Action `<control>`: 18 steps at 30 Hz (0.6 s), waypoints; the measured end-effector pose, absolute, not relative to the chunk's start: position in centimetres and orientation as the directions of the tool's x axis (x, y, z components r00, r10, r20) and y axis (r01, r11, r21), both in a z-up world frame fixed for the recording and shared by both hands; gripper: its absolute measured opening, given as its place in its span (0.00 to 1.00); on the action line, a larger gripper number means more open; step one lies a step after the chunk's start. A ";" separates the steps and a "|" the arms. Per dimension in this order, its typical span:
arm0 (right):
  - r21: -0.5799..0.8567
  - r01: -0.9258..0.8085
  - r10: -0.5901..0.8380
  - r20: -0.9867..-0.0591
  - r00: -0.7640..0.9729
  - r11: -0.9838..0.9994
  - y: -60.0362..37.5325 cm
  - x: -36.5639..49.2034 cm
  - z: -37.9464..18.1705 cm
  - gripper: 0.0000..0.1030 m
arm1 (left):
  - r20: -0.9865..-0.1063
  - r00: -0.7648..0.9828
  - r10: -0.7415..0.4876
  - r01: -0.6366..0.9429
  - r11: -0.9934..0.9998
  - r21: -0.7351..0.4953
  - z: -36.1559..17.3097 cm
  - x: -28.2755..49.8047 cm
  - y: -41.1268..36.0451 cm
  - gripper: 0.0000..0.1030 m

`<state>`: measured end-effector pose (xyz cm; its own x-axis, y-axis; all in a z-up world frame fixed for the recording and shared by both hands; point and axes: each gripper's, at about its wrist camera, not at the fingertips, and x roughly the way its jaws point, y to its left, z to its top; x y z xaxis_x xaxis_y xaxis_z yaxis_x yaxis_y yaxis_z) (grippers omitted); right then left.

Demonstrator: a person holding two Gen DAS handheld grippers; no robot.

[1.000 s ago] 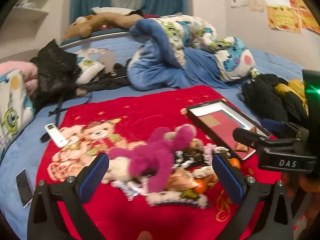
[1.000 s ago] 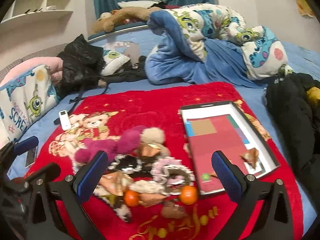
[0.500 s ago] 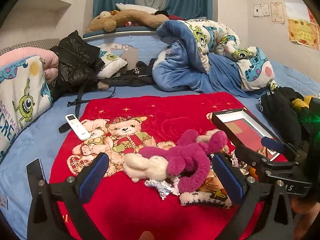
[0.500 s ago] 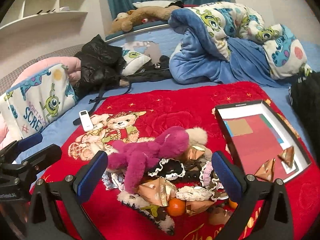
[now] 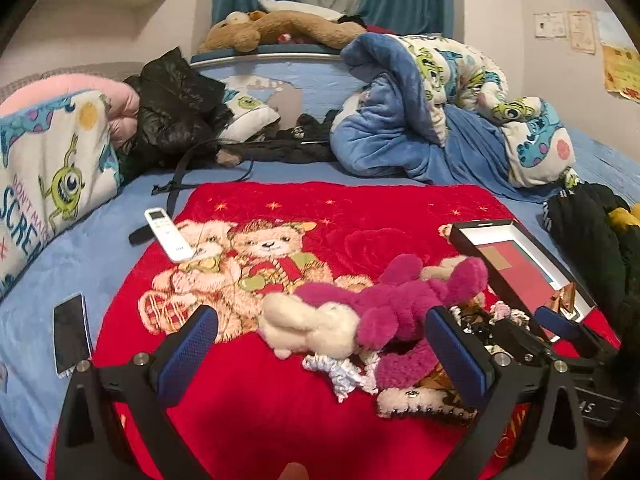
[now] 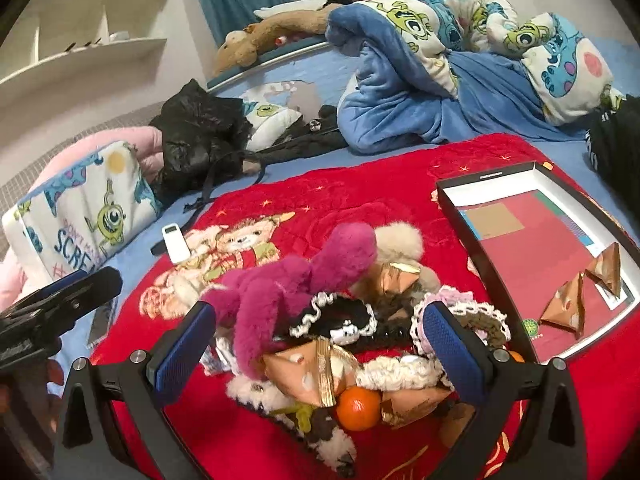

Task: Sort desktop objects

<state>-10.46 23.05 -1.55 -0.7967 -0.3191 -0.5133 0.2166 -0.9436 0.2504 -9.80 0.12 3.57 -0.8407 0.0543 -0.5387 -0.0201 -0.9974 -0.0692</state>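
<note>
On the bed: a red blanket [image 6: 360, 208] carries the whole pile, with a shallow box [image 6: 496, 184] at its right
Change, left view: compared with a second ago the camera has swung left and lifted, so more of the blanket, the remote [image 5: 168, 234] and the phone [image 5: 72, 332] now show; the box has slid toward the right edge of view
Change, right view: this camera has drawn closer and lower over the pile; the orange [image 6: 357, 408] and the gold packet [image 6: 316, 372] now sit between its fingers
Meaning: nothing in the pile looks moved; I judge both hands are only lining up, so the sorting of this heap has barely advanced
Left tongs [image 5: 320, 348]: spread wide, holding nothing, hovering before the plush [image 5: 392, 308]
Right tongs [image 6: 320, 344]: spread wide, empty, poised above the packet and hair ties [image 6: 340, 316]
Box contents: two folded gold packets [image 6: 568, 304] already lie inside on a red liner
Plush: magenta fleece with a cream fuzzy end, limp and sprawling over the pile
Packets: shiny creased foil, pyramid shaped, ribbon-tied
Hair ties: lacy crocheted rings in black, white and pink, soft and tangled
Orange: smooth, round, likely to roll if nudged
Blanket: thick pile, printed with teddy bears
</note>
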 end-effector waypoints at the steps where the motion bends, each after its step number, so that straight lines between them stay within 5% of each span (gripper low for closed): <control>1: 0.247 0.220 -0.320 -0.514 -0.796 -0.944 23.0 -10.4 -1.7 1.00 | -0.541 -0.839 0.062 -0.025 -0.997 -0.076 2.9 -9.8 0.1 1.00; 18: 0.250 0.110 -0.242 -0.594 -0.767 -0.962 25.8 -10.7 -4.6 1.00 | -0.652 -0.758 -0.010 -0.018 -0.999 0.037 -5.3 -13.2 0.1 1.00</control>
<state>-10.69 25.81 -4.56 -0.7672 -0.2424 -0.5939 0.1103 -0.9619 0.2502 -13.21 0.06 -5.32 -0.7579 -0.0105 -0.6523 -0.0180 -0.9992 0.0370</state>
